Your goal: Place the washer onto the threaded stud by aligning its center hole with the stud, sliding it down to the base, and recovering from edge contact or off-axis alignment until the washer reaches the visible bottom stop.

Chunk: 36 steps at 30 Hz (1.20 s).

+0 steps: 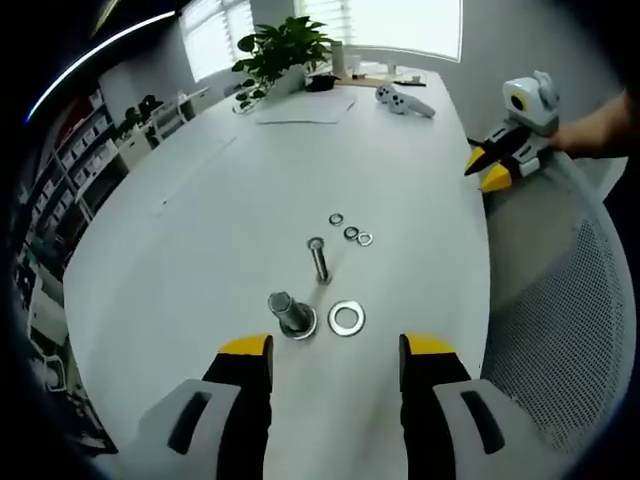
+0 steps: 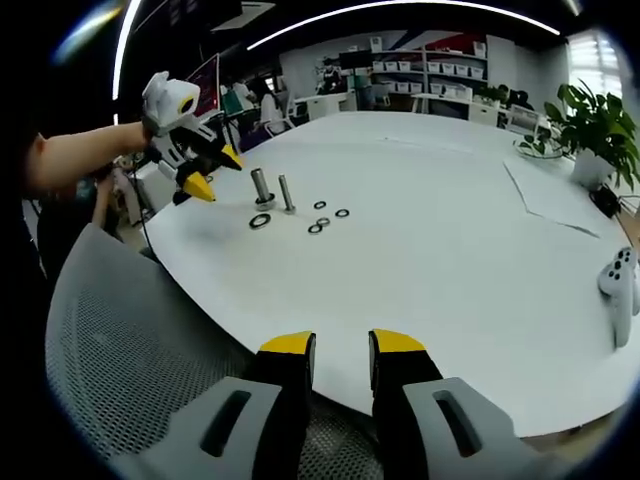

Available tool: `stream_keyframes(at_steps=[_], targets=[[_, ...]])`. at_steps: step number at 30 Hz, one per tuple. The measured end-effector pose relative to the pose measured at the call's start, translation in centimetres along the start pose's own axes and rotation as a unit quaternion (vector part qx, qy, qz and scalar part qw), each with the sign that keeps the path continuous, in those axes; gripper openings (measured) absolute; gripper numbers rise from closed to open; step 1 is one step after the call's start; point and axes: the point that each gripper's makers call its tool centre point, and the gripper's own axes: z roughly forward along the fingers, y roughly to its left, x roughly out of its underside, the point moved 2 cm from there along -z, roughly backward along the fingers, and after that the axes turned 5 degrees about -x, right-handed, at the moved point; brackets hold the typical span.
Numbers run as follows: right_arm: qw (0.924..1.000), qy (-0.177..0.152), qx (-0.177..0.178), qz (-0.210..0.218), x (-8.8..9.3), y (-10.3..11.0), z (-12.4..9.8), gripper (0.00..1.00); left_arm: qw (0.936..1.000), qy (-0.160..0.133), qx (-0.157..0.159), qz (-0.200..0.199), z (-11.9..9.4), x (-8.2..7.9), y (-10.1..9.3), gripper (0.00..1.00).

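Observation:
A large washer (image 1: 346,318) lies flat on the white table (image 1: 200,250), just right of a thick stud (image 1: 291,313) standing upright on its wide base. A thinner bolt (image 1: 319,258) stands behind them. My left gripper (image 1: 338,350) is open just short of the washer and stud, holding nothing. In the right gripper view the stud (image 2: 262,187), thin bolt (image 2: 287,193) and washer (image 2: 260,220) are far off, with the left gripper (image 2: 212,172) beside them. My right gripper (image 2: 343,345) hangs at the table's near edge, jaws slightly apart and empty. It also appears at the far table edge (image 1: 487,168).
Three small washers (image 1: 351,232) lie beyond the thin bolt. A white game controller (image 2: 622,280), a sheet of paper (image 1: 305,108) and a potted plant (image 1: 283,50) are farther away. A mesh chair back (image 2: 140,340) stands against the table edge. Shelves line the room.

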Motion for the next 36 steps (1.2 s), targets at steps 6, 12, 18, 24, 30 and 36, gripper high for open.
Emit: stream_keyframes(at_steps=[6,12,18,24,30,36], targets=[[1.0000,0.001,0.001,0.000,0.0,0.0,0.0,0.24,0.9998,-0.008,-0.010,-0.016,-1.1,0.4,-0.5,0.49],[0.9998,-0.009,0.014,0.012,-0.1,-0.3,-0.2,0.23,0.9989,-0.020,-0.022,-0.036,-1.6,0.3,-0.4,0.49],[0.9999,-0.011,0.002,0.006,-0.2,0.0,-0.1,0.23,0.9971,-0.037,-0.032,-0.059,-1.4,-0.2,-0.6,0.49],[0.9999,-0.010,-0.005,0.001,-0.1,0.2,0.0,0.23,0.9968,-0.044,-0.019,-0.064,-0.1,-0.9,-1.5,0.49],[0.9998,-0.016,-0.002,0.009,-0.2,0.0,-0.1,0.23,0.9978,-0.034,0.003,-0.056,1.8,-1.3,-2.5,0.49],[0.9997,-0.022,-0.001,0.011,-0.4,0.0,-0.2,0.23,0.9976,0.009,0.033,-0.060,3.8,0.0,-3.3,0.43]])
